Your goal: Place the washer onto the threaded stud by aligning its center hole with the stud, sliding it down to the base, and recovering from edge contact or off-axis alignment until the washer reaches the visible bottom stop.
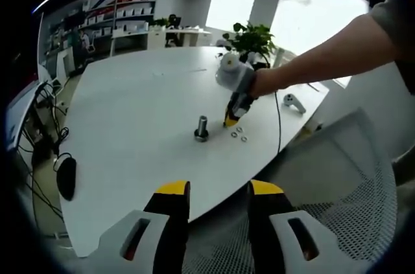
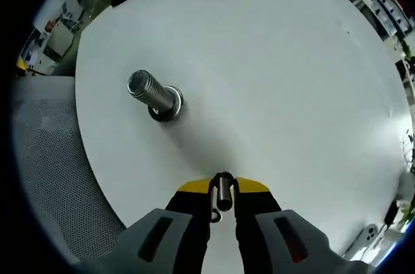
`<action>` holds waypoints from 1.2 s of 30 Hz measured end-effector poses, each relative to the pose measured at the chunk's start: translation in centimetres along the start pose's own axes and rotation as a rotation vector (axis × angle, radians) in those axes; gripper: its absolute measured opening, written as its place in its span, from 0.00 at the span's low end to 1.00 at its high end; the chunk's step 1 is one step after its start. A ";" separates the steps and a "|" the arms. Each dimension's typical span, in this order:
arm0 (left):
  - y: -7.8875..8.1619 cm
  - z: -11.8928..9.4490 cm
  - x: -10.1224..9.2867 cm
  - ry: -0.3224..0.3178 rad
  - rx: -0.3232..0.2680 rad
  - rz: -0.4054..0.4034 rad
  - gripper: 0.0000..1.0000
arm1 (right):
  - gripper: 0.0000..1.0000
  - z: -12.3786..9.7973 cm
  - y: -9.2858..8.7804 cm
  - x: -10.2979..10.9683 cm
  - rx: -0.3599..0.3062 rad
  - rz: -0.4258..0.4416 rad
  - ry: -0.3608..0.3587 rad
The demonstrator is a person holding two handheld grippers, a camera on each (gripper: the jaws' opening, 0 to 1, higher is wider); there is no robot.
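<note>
A washer (image 2: 222,191), seen edge-on, is pinched between the yellow-tipped jaws of the right gripper (image 2: 222,190), at 6 o'clock in the right gripper view; its centre hole cannot be made out from this angle. The threaded stud (image 2: 153,92) stands upright on its round base at about 10 o'clock from the washer, well apart from it, with bare white table (image 2: 279,73) all around. The table's curved edge runs close behind the stud, with a grey mesh chair (image 2: 52,177) beyond it.

In the left gripper view the left gripper (image 1: 219,197) hangs off the table's near edge, jaws parted and holding nothing, above the mesh chair (image 1: 337,183). The stud (image 1: 201,127) sits mid-table, and the right gripper (image 1: 231,118), held by a person's hand (image 1: 264,82), is just at its 3 o'clock. Three spare washers (image 1: 239,133) lie on the table beside that gripper. A black mouse (image 1: 66,177) lies off the table's edge at 9 o'clock, a white controller (image 1: 293,101) near the far edge at 2 o'clock, and a potted plant (image 1: 249,39) behind.
</note>
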State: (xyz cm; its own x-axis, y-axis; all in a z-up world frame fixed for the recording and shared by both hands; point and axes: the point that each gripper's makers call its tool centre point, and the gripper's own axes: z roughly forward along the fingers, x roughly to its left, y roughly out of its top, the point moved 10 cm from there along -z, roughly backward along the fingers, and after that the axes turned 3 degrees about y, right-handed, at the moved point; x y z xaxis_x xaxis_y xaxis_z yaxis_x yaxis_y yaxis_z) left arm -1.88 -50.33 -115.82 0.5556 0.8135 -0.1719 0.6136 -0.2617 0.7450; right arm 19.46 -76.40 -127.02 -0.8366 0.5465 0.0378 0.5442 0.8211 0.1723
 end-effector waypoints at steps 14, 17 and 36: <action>0.0 0.0 0.0 -0.002 -0.002 0.000 0.33 | 0.17 -0.9 -0.5 -0.1 -0.033 0.022 -0.014; 0.1 0.0 0.0 -0.004 -0.003 0.002 0.33 | 0.18 -1.2 -0.8 0.1 -0.037 0.022 -0.016; 0.2 -0.1 0.0 -0.005 -0.013 0.009 0.33 | 0.21 -2.4 -3.4 1.3 -0.068 0.078 -0.031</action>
State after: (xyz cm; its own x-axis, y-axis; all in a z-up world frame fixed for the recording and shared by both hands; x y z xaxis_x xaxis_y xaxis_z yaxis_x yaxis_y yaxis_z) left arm -1.84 -50.36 -115.65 0.5639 0.8084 -0.1689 0.6016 -0.2620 0.7546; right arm 16.37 -78.90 -125.23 -0.7890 0.6140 0.0234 0.6011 0.7633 0.2369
